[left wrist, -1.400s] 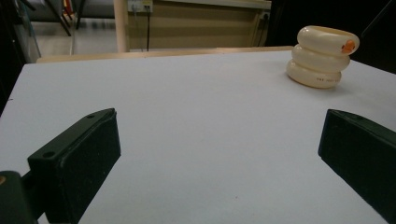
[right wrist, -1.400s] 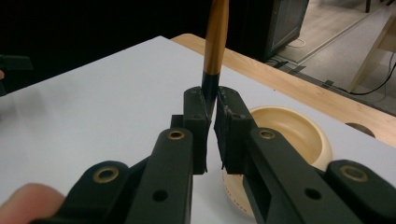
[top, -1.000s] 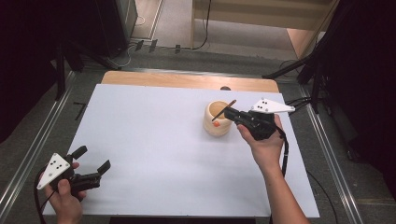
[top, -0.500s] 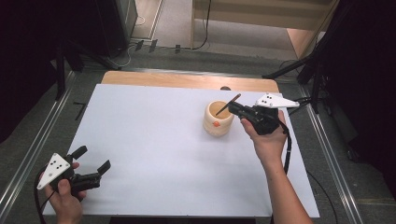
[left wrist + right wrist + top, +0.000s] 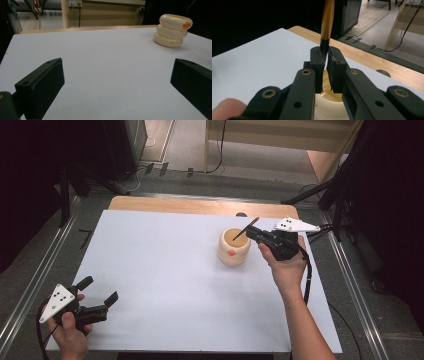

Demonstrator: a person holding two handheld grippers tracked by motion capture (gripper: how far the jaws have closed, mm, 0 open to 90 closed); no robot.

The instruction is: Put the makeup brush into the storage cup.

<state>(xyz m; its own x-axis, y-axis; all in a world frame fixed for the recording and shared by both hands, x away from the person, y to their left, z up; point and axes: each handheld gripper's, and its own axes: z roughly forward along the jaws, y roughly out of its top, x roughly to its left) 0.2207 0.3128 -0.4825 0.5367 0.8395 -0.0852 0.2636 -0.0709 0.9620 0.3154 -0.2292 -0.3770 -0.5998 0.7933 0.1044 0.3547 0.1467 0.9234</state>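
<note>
The right gripper (image 5: 256,234) has its jaws pinched tight on a thin stick (image 5: 327,22) with a black lower end and a golden-brown shaft, held slanting just over the mouth of a cream ringed pot (image 5: 234,247). The pot stands on the white desk (image 5: 160,265), directly below and in front of those jaws. The left gripper (image 5: 99,292) rests low at the desk's near corner, jaws spread wide and holding nothing, with the pot well apart ahead of them.

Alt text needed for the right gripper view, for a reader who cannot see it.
The right gripper has its black jaws shut on a slender brush with an orange-brown shaft, held above the open mouth of a cream ringed holder. Behind lie the white table cover and a wooden table edge.
</note>
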